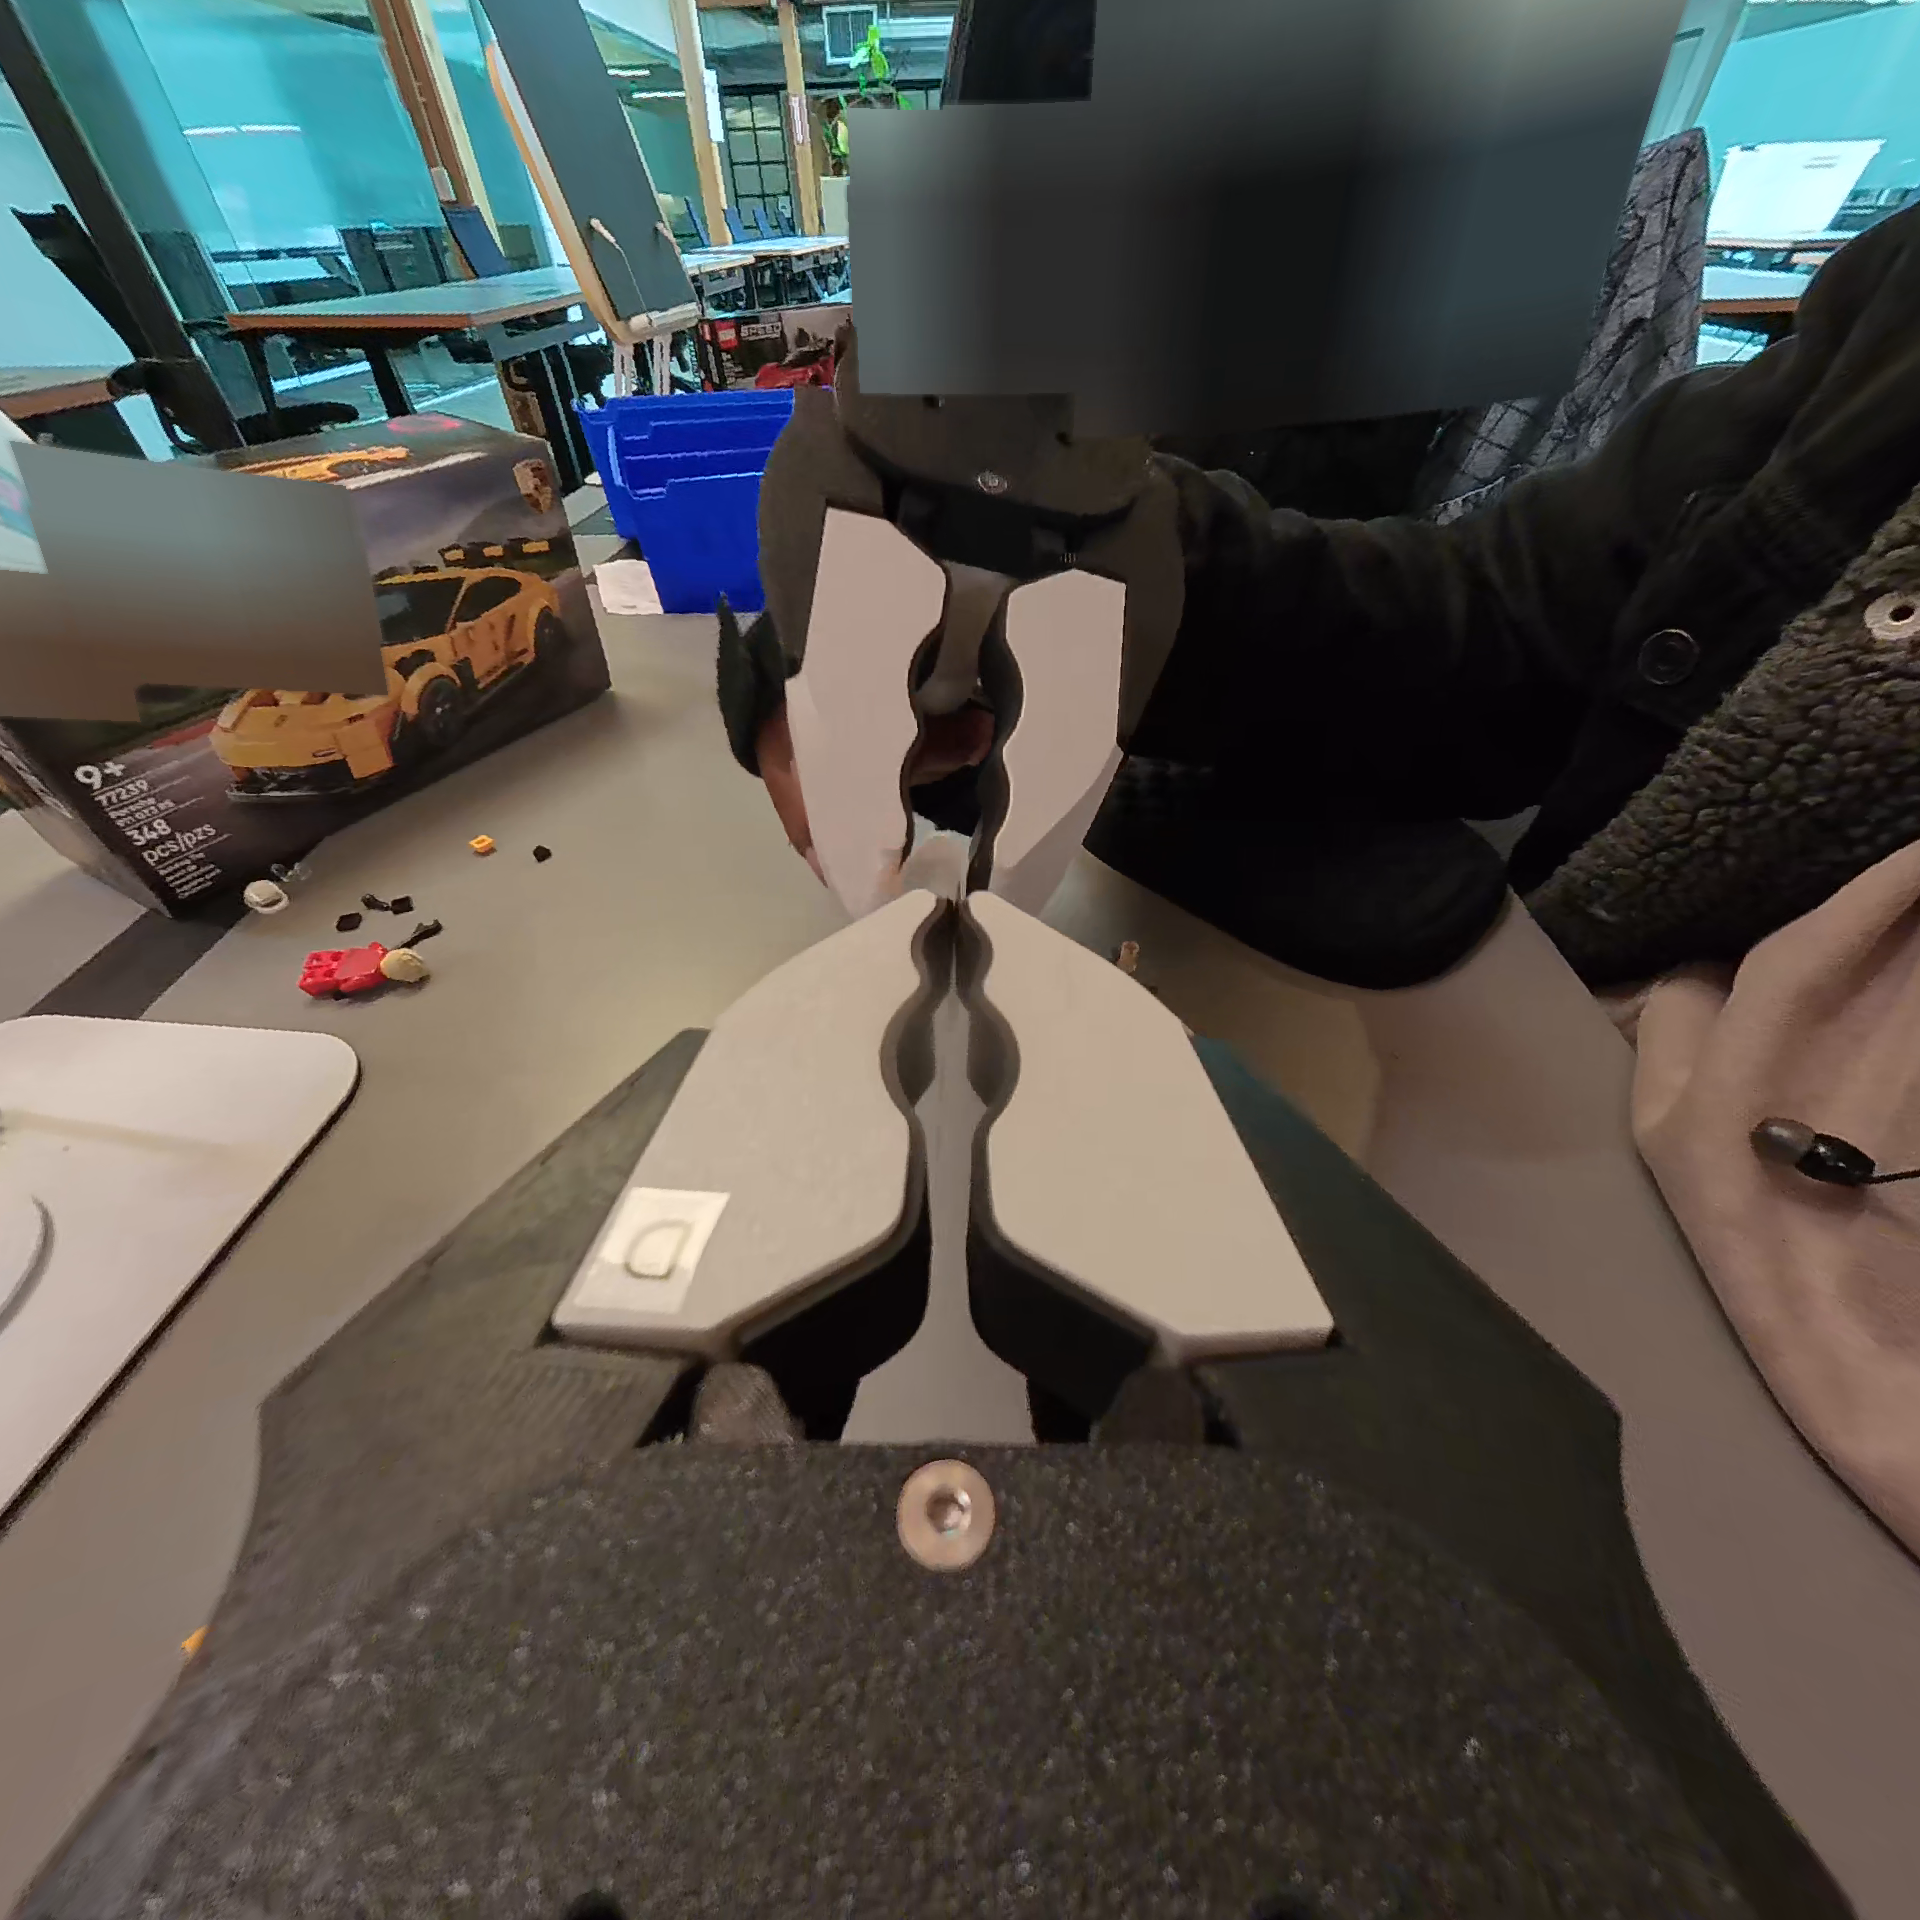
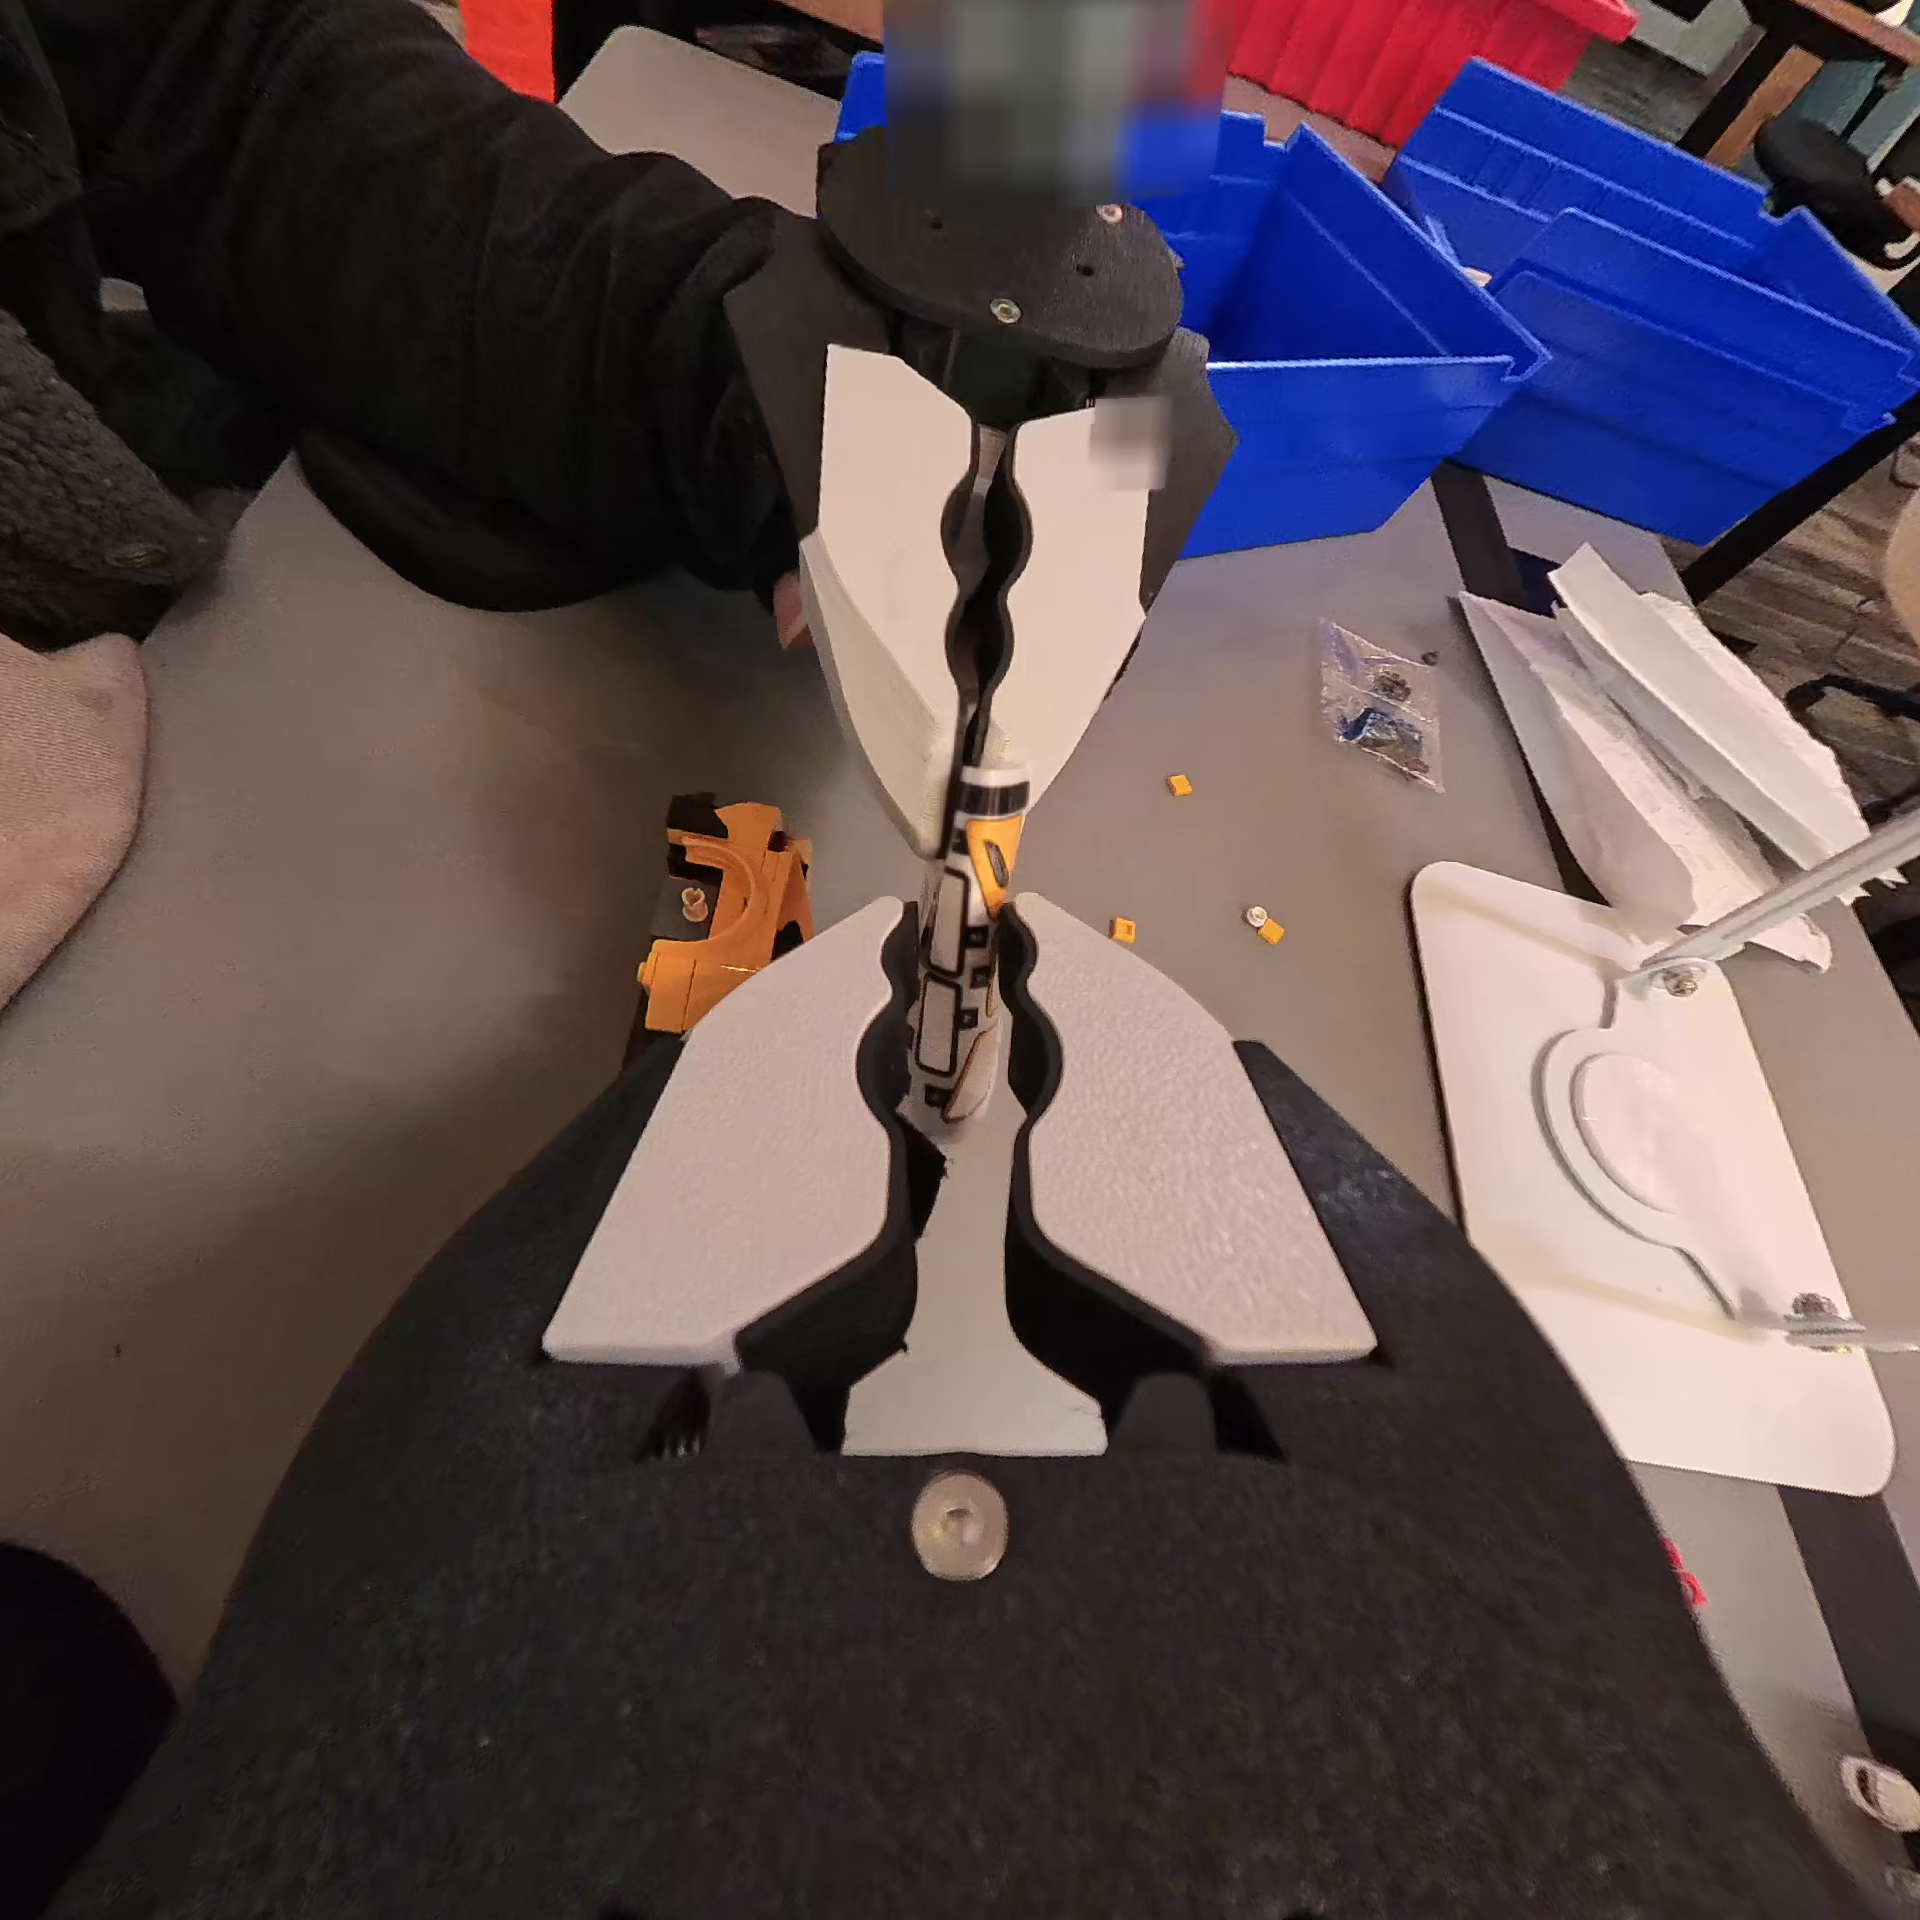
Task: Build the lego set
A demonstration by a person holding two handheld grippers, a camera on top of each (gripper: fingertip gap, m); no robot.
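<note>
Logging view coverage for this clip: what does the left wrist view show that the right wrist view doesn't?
Left only: a toy car box and a red minifigure.
Right only: an orange brick assembly, torn white bags, and the sticker sheet pinched by the right gripper and left gripper.
Both: the grey table, blue bins, white stand base.

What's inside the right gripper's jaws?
A curled sticker sheet with black-outlined and orange decals stands between the right gripper's fingers. Its far end runs into the shut left gripper. Where the sheet touches the right pads is hidden, so contact is unclear.
</note>
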